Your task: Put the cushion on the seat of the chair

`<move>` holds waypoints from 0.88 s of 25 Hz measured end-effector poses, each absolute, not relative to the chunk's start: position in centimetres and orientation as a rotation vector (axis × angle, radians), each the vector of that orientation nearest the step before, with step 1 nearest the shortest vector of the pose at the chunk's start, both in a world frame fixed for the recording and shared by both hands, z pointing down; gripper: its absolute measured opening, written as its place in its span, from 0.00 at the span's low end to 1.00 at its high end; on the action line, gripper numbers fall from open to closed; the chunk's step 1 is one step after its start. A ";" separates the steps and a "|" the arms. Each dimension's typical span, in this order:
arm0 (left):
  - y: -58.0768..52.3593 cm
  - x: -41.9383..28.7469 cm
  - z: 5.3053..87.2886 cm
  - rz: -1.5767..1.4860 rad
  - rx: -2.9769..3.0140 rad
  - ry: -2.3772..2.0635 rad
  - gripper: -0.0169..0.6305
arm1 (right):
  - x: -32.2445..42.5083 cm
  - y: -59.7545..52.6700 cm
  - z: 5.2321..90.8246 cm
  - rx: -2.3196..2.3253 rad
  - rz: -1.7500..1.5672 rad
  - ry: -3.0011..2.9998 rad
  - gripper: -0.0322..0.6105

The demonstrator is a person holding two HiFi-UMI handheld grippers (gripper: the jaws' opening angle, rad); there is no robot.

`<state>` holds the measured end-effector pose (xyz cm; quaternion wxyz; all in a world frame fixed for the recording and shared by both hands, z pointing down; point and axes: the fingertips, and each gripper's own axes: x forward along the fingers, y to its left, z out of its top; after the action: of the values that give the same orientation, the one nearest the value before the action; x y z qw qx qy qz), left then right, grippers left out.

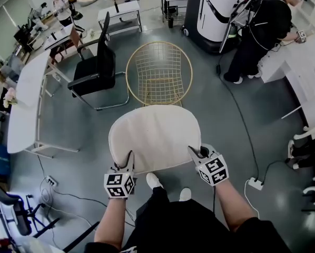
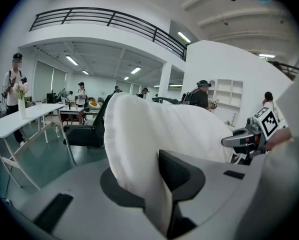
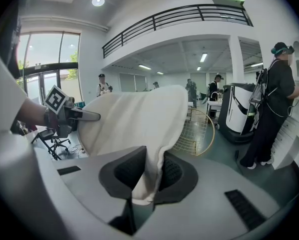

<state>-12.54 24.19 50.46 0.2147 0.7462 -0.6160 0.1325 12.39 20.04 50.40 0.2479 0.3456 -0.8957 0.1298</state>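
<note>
1. The left tool (image 1: 130, 156) and right tool (image 1: 194, 152) are each pinching the near edge of the cushion (image 1: 155, 133).
2. The cushion is hovering just short of the chair (image 1: 158, 88), its long axis running from tool to tool and its far edge pointing toward the chair.

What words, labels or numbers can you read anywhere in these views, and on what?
None: no readable text in any view.
Left gripper and right gripper, marker cubes: black-and-white square patterns only, no letters or digits.
Cushion, wire chair, white machine: no print visible.
</note>
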 end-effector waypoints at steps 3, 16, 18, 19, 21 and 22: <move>23.0 -14.5 50.6 0.365 2.078 -1.695 0.18 | 10.5 19.0 50.5 0.956 0.363 -2.433 0.14; 18.5 -21.6 51.4 0.355 2.125 -1.642 0.18 | 3.5 15.6 51.4 1.034 0.379 -2.404 0.14; 17.9 -22.2 51.3 0.356 2.138 -1.635 0.18 | 3.0 15.3 51.3 1.051 0.382 -2.402 0.14; 17.6 -22.4 51.1 0.358 2.143 -1.631 0.18 | 2.8 15.1 51.2 1.057 0.385 -2.400 0.14; 17.2 -22.6 50.7 0.358 2.153 -1.628 0.18 | 2.6 14.9 51.1 1.063 0.393 -2.398 0.14; 17.1 -22.6 50.6 0.356 2.158 -1.626 0.18 | 2.6 14.7 51.0 1.066 0.394 -2.397 0.14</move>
<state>-22.62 17.07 50.61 0.2067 0.7747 -0.5838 0.1277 2.57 14.72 51.05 0.2419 0.3900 -0.8767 0.1443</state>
